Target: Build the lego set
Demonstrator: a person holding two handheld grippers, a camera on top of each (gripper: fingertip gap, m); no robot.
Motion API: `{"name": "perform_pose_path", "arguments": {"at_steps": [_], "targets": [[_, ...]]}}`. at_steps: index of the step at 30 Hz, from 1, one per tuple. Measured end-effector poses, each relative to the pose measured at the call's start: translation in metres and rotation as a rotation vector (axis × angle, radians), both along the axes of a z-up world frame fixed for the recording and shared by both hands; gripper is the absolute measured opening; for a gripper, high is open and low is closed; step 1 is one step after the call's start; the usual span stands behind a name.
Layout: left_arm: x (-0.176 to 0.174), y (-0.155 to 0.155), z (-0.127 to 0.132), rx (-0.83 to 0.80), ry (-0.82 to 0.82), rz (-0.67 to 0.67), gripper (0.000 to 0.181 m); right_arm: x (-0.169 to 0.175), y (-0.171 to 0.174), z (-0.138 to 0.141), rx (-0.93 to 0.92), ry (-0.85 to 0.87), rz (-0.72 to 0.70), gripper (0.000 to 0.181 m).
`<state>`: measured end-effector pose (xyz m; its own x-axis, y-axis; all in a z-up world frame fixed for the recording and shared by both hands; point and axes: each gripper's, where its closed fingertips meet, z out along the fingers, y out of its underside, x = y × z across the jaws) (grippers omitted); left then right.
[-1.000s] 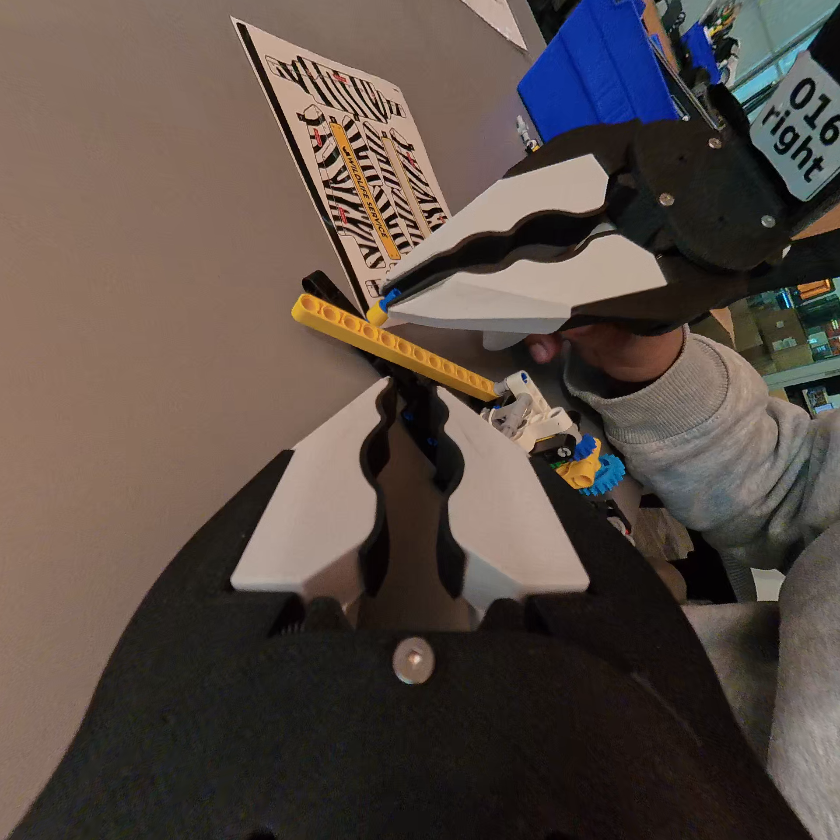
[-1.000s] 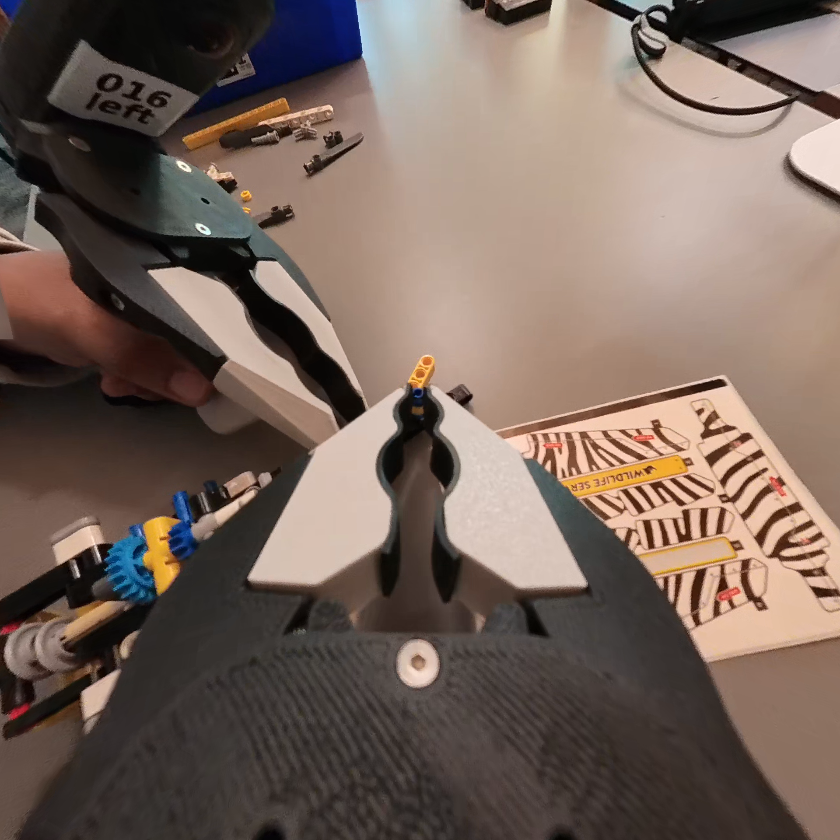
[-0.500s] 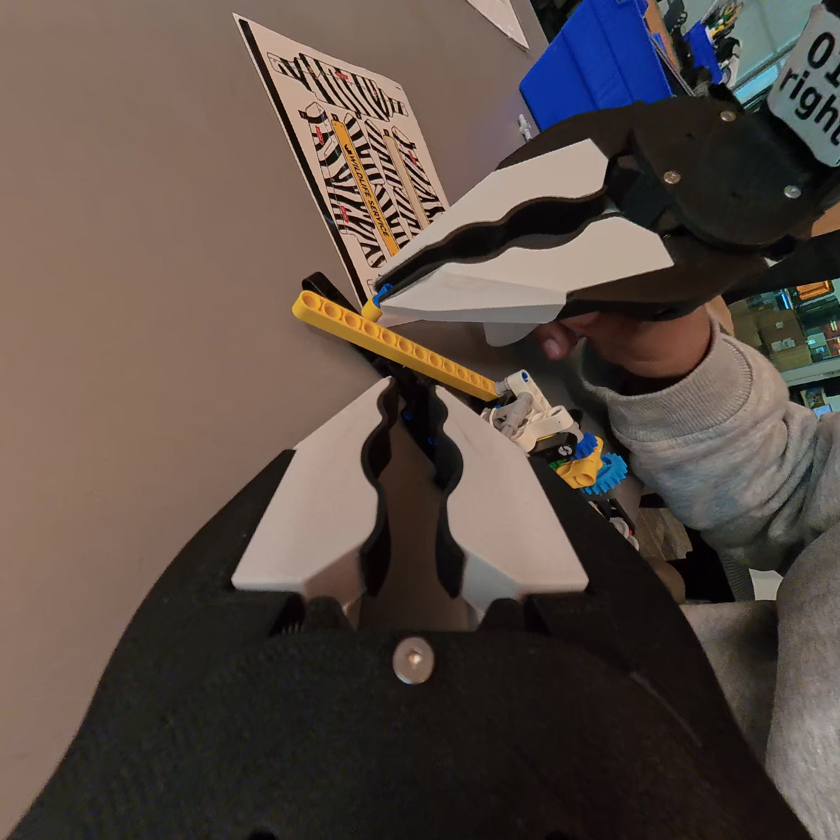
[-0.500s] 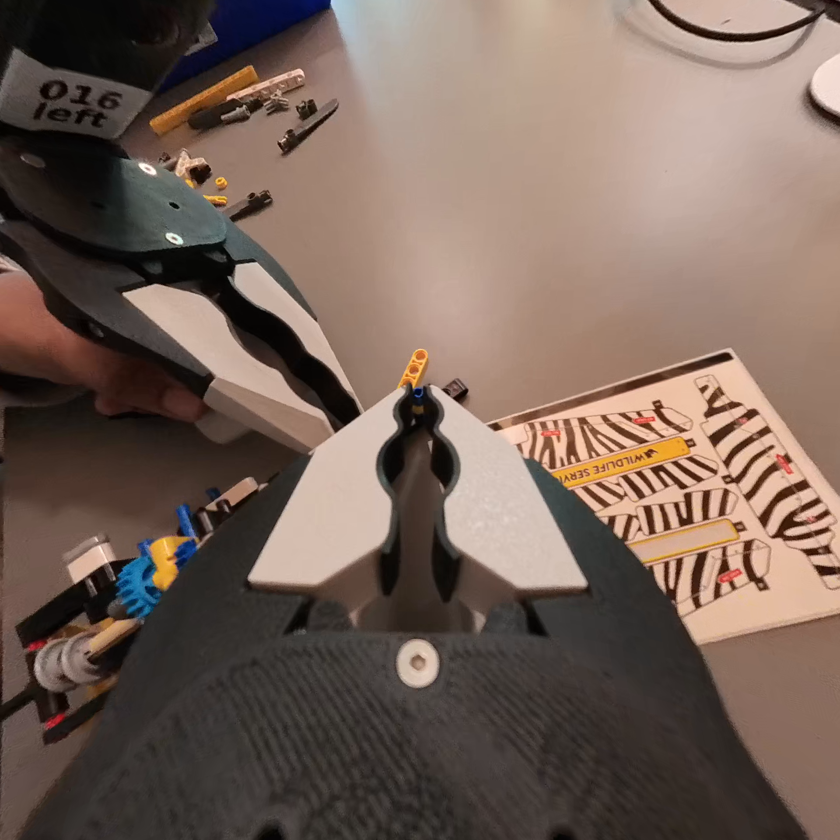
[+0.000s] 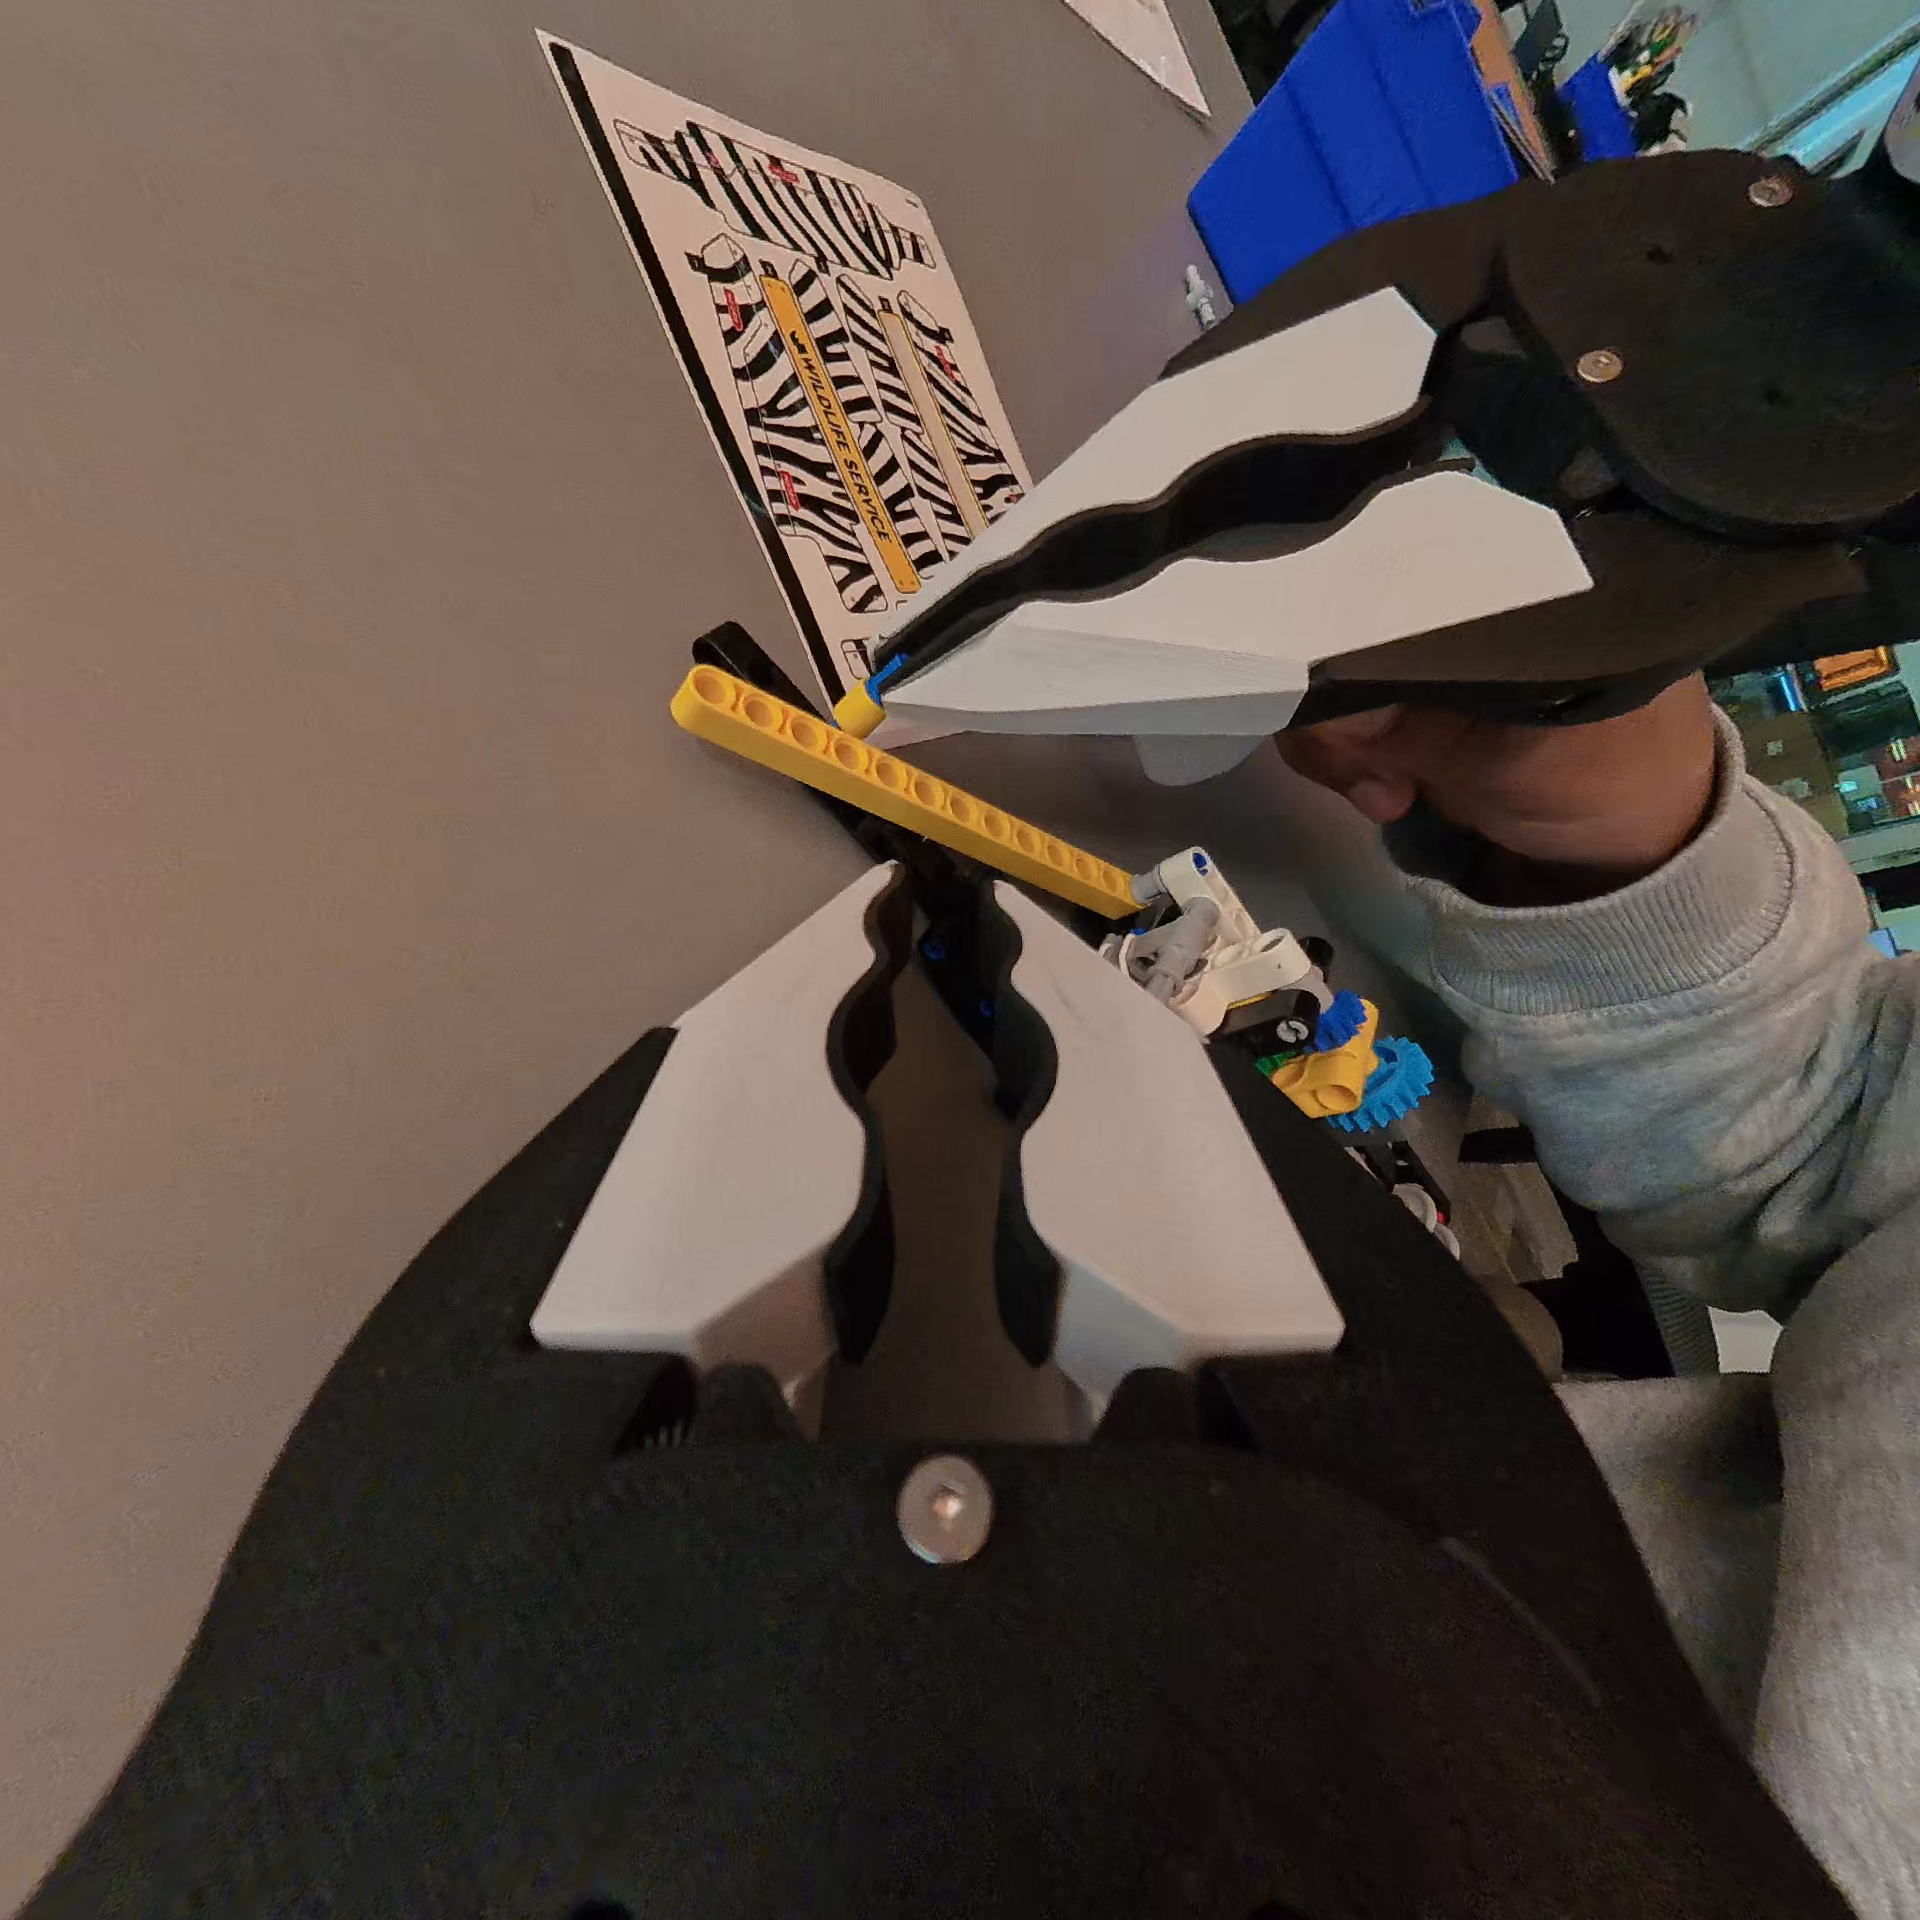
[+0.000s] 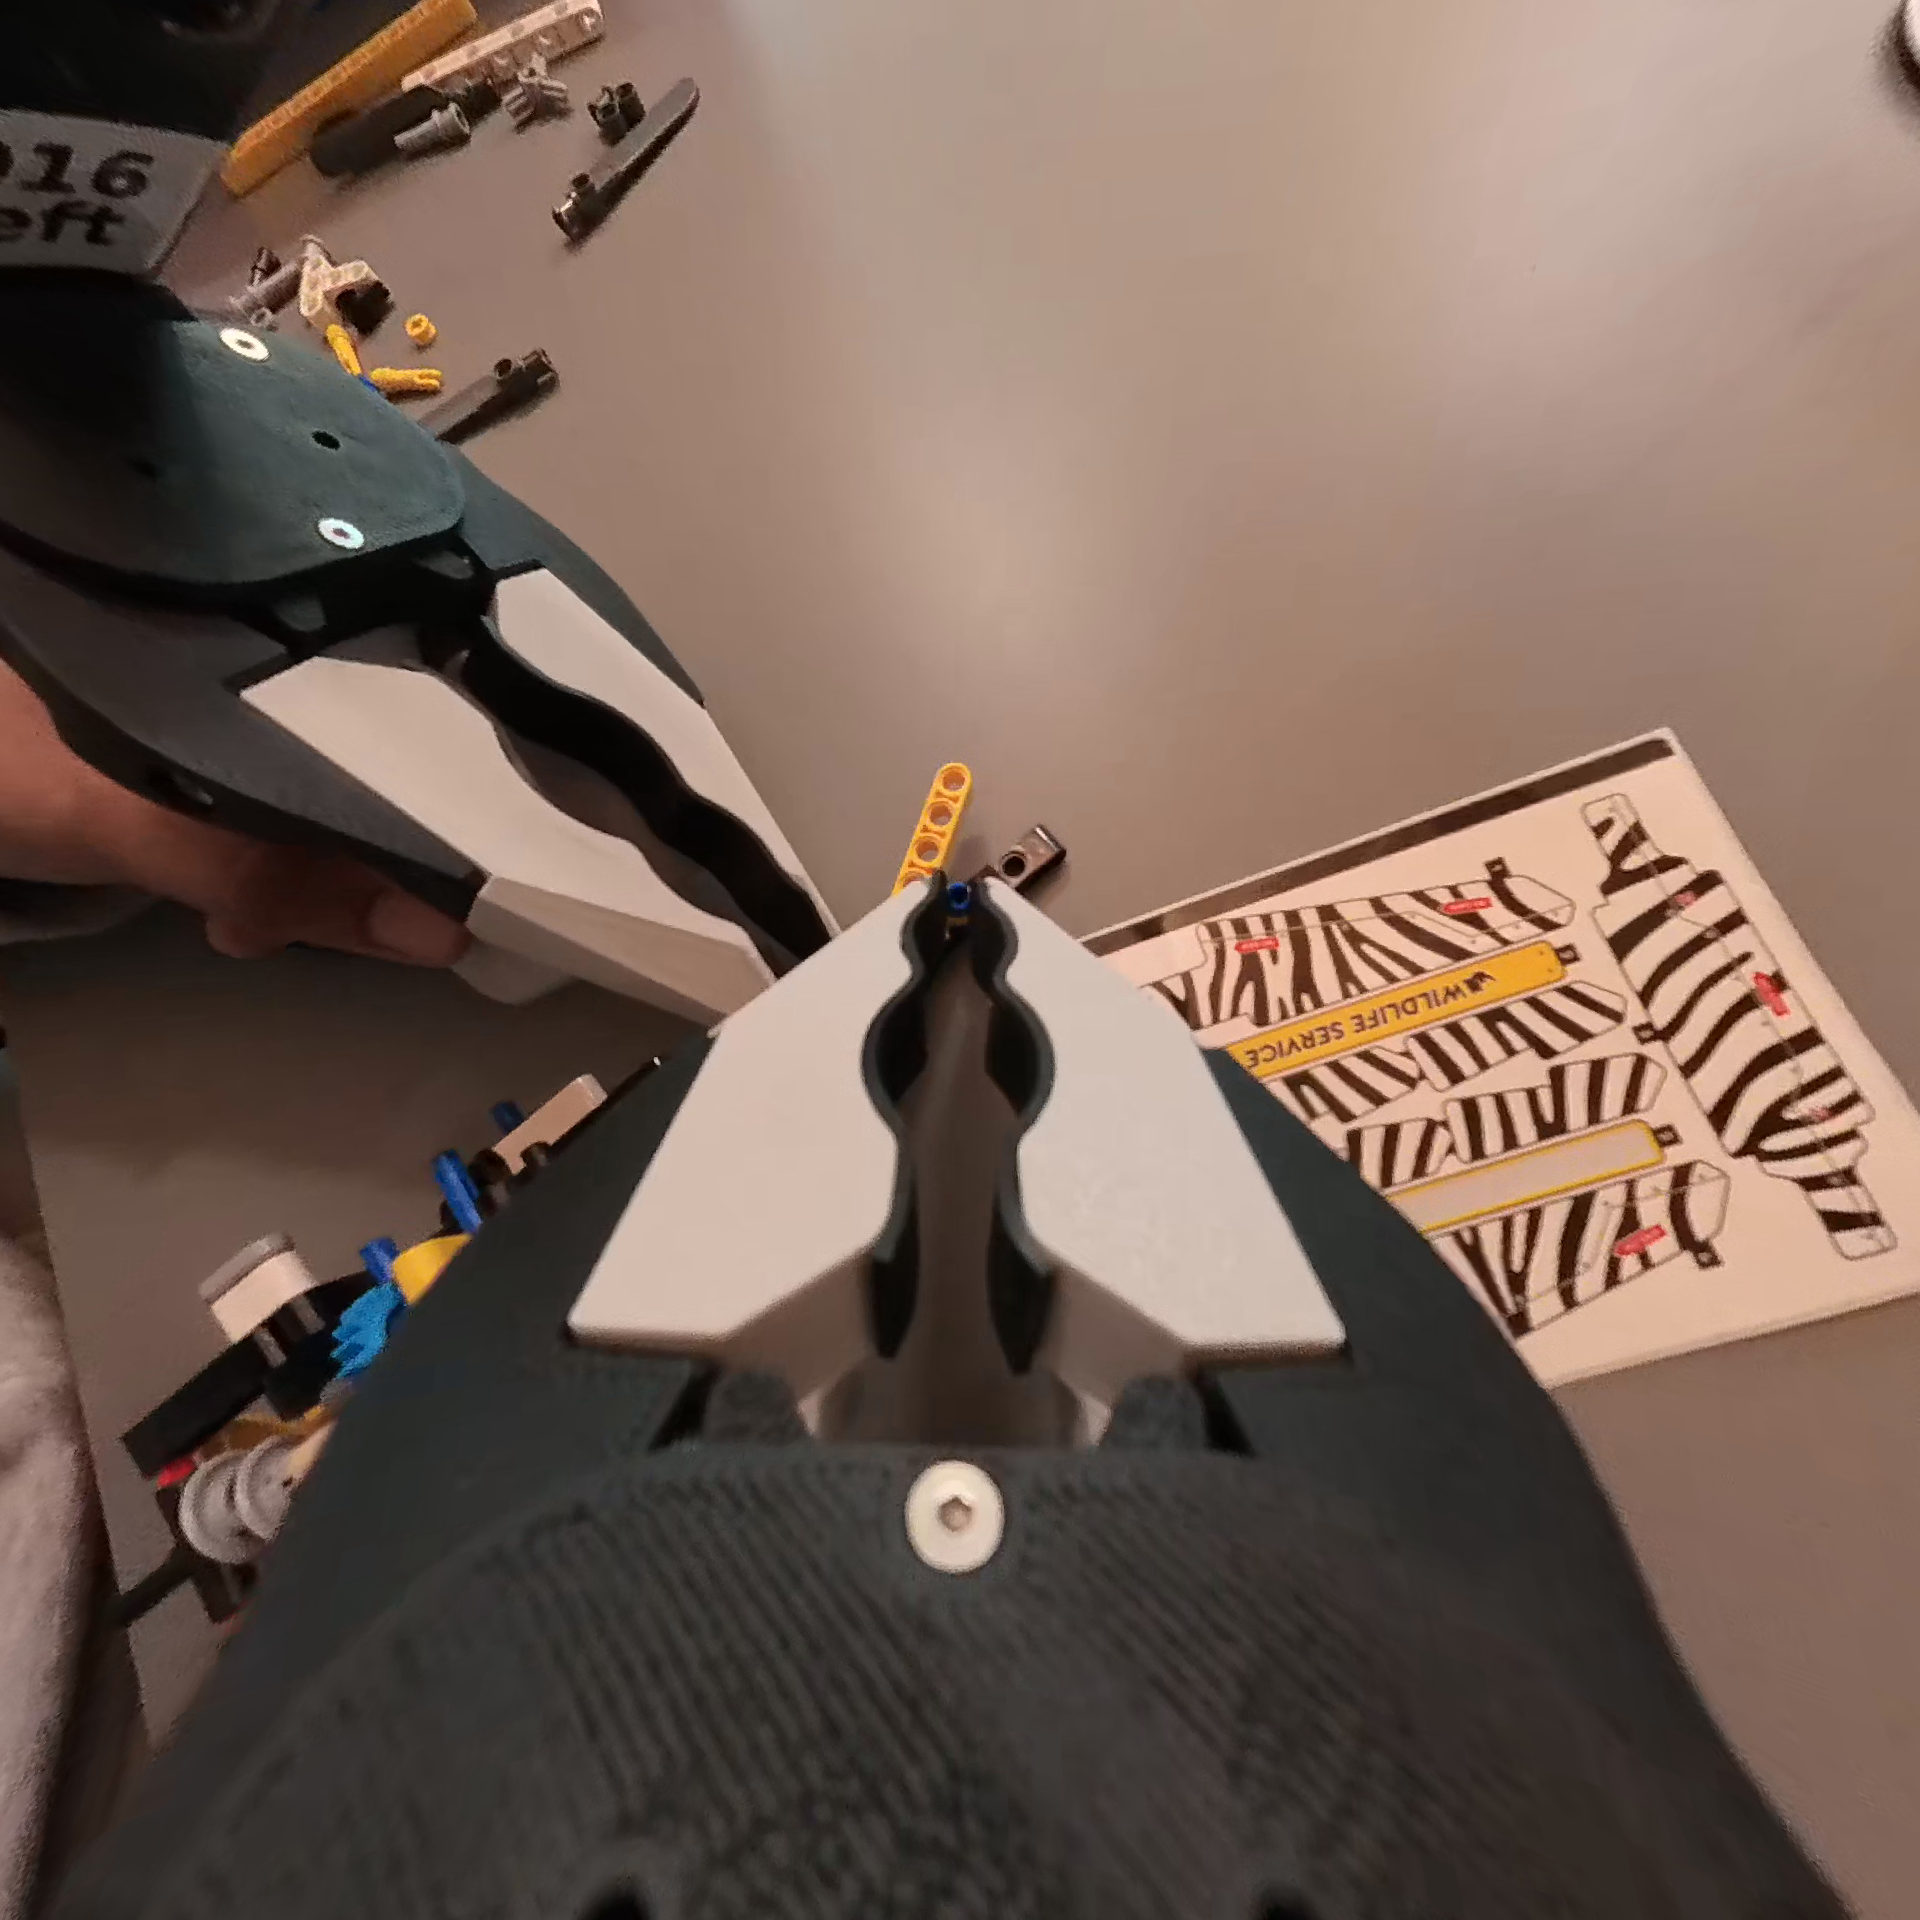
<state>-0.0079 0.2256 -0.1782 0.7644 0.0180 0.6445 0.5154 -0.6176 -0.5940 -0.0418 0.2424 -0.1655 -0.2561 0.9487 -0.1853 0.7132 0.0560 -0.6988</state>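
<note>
A partly built lego model (image 5: 1226, 956) lies on the grey table, with a long yellow beam (image 5: 904, 790) and blue gears (image 5: 1382, 1081). My left gripper (image 5: 940, 883) is shut on the model's black beam (image 5: 961, 935), just under the yellow beam. My right gripper (image 6: 956, 894) is shut on a small yellow-and-blue pin piece (image 5: 862, 709) and holds it against the far end of the yellow beam (image 6: 940, 821). The right gripper also shows in the left wrist view (image 5: 878, 681). The left gripper shows in the right wrist view (image 6: 800, 935).
A zebra-striped sticker sheet (image 6: 1507, 1060) lies right of the beam's end, with a small black part (image 6: 1029, 857) beside it. Several loose lego parts (image 6: 468, 114) lie at the far left. A blue bin (image 5: 1351, 156) stands at the back. A grey sleeve (image 5: 1662, 1039) is beside the model. My two grippers' fingertips are within a few centimetres of each other.
My right gripper has tilted, its rear swinging up and away, while its tip stays at the yellow beam's end. More of the beam shows past its tips. The left gripper has not moved.
</note>
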Motion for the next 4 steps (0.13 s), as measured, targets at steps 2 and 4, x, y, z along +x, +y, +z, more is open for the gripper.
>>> {"name": "perform_pose_path", "arguments": {"at_steps": [2, 4], "targets": [[-0.0001, 0.0001, 0.0, 0.0, 0.001, 0.001, 0.011, -0.0002, -0.0005, -0.0001, 0.008, -0.006, 0.006, 0.004], [-0.0004, 0.0001, 0.0, 0.0, 0.0, 0.003, 0.011, -0.001, -0.0013, -0.0001, 0.006, -0.01, 0.004, 0.004]]}}
